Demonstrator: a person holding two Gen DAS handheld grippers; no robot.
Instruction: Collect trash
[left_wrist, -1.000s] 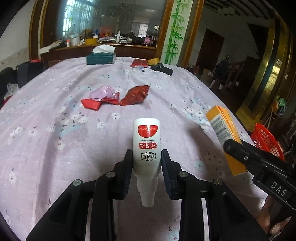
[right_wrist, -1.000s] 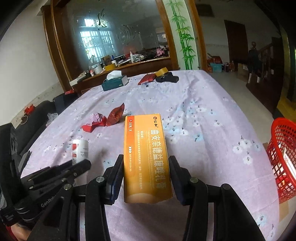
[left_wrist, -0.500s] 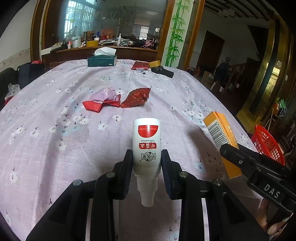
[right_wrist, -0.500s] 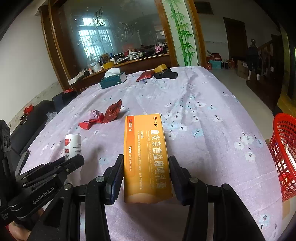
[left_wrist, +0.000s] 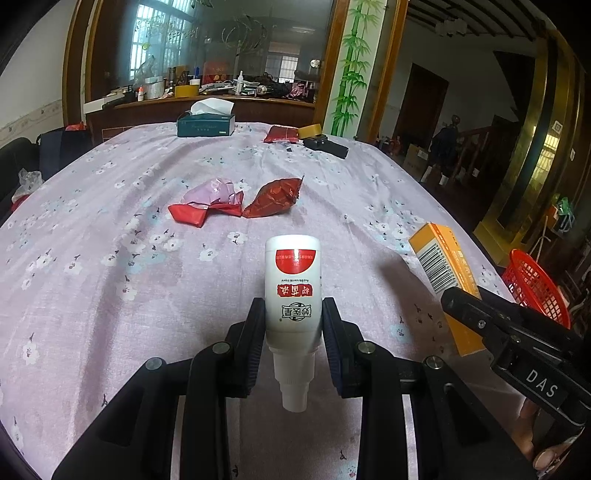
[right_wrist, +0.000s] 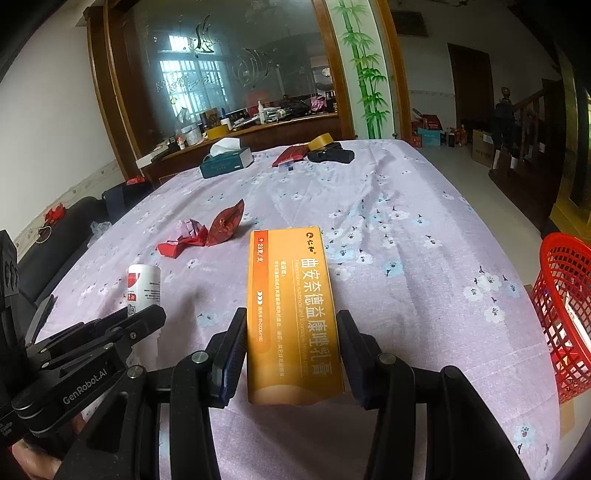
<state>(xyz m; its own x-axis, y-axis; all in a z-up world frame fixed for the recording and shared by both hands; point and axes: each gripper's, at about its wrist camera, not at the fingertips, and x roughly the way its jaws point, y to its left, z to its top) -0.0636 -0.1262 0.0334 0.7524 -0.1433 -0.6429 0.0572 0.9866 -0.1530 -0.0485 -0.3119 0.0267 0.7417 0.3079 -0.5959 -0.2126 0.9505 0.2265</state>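
Left wrist: left gripper (left_wrist: 293, 328) clamped on smooth white plastic bottle (left_wrist: 293, 284), nozzle toward camera, held above the flowered lilac tablecloth (left_wrist: 92, 258). Crinkled red foil wrappers (left_wrist: 236, 201) lie mid-table, open cloth around them.

Right wrist: right gripper (right_wrist: 291, 350) clamped on flat orange cardboard box (right_wrist: 291, 314), long edges against pads. Red mesh basket (right_wrist: 565, 314) sits past the table's right edge.
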